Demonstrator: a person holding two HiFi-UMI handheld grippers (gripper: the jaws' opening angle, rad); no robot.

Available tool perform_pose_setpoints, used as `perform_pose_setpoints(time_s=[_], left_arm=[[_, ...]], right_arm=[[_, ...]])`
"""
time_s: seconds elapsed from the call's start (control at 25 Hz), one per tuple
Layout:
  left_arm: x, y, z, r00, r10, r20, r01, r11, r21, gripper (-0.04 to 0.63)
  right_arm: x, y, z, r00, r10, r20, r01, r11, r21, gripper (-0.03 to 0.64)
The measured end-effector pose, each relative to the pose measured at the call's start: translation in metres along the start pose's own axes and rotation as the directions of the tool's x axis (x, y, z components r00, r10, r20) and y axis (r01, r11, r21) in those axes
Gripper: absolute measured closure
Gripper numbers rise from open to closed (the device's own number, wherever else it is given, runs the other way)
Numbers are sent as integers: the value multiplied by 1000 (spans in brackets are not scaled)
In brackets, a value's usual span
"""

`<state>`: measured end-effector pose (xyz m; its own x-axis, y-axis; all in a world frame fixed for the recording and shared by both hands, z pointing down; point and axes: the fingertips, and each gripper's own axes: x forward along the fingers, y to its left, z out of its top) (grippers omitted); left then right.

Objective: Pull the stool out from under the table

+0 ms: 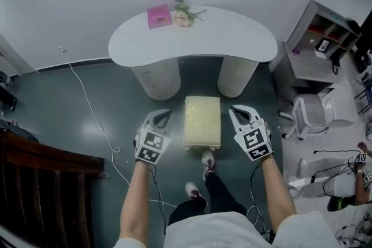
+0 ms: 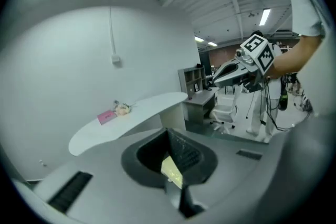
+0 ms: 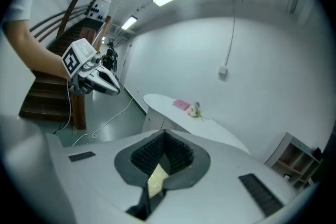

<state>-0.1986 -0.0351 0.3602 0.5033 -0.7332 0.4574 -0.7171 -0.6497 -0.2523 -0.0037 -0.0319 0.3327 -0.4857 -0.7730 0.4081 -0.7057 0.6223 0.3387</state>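
Note:
In the head view the pale yellow cushioned stool (image 1: 202,121) stands on the floor in front of the white curved table (image 1: 232,38), out from between the table's two round legs. My left gripper (image 1: 164,113) hovers just left of the stool, shut and empty. My right gripper (image 1: 235,108) hovers just right of it, shut and empty too. Neither touches the stool. In the left gripper view the closed jaws (image 2: 168,131) point toward the table (image 2: 142,110), with a sliver of the stool (image 2: 171,170) below. The right gripper view shows the same stool sliver (image 3: 156,180).
A pink box (image 1: 158,15) and a small flower bunch (image 1: 182,13) lie on the table's far edge. A grey shelf unit (image 1: 325,38) and a white chair (image 1: 311,113) stand at the right. A white cable (image 1: 96,119) runs across the floor at left, beside dark wooden furniture (image 1: 46,183). My feet (image 1: 208,162) are behind the stool.

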Motion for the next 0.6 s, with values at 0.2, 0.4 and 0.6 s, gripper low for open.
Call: perform_pose_setpoints(time_s=[0.2,0.4,0.6], left_arm=[[-51,10,54,993,57,100,-60,998,36,575],[-94,23,102,975,98,199,-116,990,83,575],[-130,32,142,953,125,276,-161,980,114,575]], right_arm=[[-38,-11,78,993,-7,115,14,998,-57,601],[-55,-8,128,983,-3,186,24,994,-107,601],[-67,-2,162,974,-3,227,34,991,-133,601]])
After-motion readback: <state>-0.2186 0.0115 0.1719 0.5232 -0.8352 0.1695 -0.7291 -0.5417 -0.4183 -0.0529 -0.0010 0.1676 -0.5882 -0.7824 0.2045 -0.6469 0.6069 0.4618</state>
